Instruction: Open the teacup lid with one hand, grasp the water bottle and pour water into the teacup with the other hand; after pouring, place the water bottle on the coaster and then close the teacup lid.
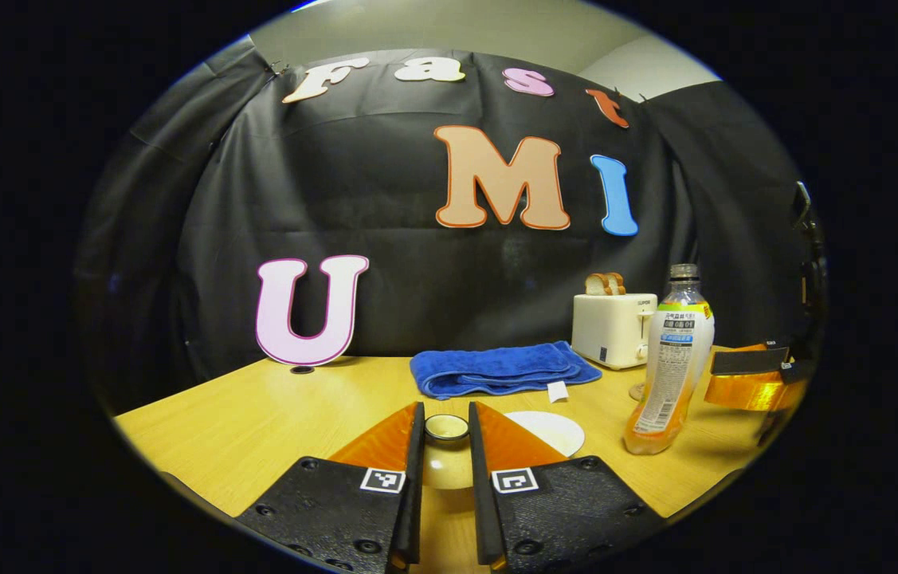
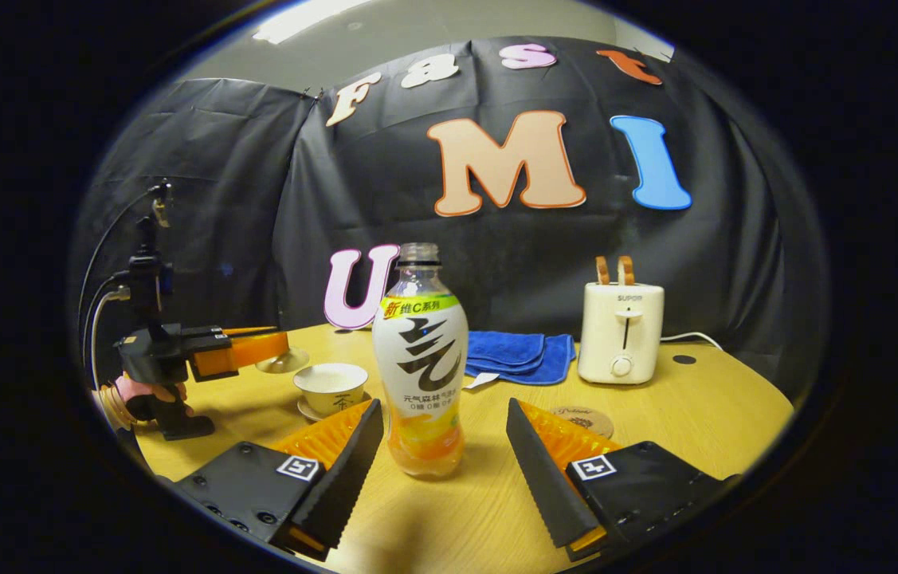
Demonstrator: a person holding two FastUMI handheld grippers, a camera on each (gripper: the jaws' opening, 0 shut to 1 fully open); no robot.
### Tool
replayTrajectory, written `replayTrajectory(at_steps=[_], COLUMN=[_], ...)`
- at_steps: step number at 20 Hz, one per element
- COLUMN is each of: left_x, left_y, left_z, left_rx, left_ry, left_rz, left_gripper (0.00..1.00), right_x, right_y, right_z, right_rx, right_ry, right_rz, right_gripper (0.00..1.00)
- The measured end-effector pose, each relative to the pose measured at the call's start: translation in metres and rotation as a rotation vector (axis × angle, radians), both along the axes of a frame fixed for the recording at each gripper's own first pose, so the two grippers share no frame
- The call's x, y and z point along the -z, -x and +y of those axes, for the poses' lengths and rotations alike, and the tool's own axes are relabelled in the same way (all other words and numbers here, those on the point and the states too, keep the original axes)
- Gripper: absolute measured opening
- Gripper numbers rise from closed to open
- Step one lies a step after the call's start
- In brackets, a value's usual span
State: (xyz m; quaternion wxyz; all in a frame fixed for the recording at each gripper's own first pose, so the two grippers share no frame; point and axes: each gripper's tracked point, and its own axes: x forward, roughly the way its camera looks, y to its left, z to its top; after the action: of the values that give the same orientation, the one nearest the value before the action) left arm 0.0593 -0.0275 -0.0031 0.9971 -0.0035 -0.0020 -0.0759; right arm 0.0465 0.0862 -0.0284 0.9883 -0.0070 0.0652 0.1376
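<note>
The clear plastic water bottle with orange drink (image 2: 420, 363) stands upright on the wooden table (image 2: 703, 399), dead ahead between the right gripper (image 2: 442, 470)'s parted fingers, untouched.

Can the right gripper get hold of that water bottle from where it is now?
Probably yes. The water bottle stands upright on the table, capless, straight ahead of the open right gripper, nothing between them; its fingers look spread wider than the bottle.
</note>
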Motion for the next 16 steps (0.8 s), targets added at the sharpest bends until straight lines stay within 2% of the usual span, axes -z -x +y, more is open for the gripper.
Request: replayTrajectory(at_steps=[1, 2, 6, 14, 16], left_x=[0.0, 0.0, 0.001, 0.0, 0.001], left_y=[0.002, 0.003, 0.005, 0.012, 0.014], left_z=[0.004, 0.007, 0.021, 0.056, 0.061], left_rx=[-0.007, -0.011, -0.037, -0.109, -0.12], left_ry=[-0.001, -0.001, -0.003, -0.005, -0.006], left_rz=[0.0, -0.001, 0.0, 0.001, 0.0], left_gripper=[0.25, 0.25, 0.25, 0.25, 0.25], right_x=[0.002, 0.004, 0.01, 0.026, 0.026], right_y=[-0.004, -0.008, -0.022, -0.049, -0.053], right_z=[0.002, 0.004, 0.015, 0.022, 0.022], right_rx=[-0.003, -0.005, 0.001, 0.08, 0.096], right_ry=[0.004, 0.006, 0.019, 0.05, 0.055], right_rz=[0.017, 0.032, 0.058, 0.134, 0.137], right_gripper=[0.96, 0.99, 0.98, 0.96, 0.8])
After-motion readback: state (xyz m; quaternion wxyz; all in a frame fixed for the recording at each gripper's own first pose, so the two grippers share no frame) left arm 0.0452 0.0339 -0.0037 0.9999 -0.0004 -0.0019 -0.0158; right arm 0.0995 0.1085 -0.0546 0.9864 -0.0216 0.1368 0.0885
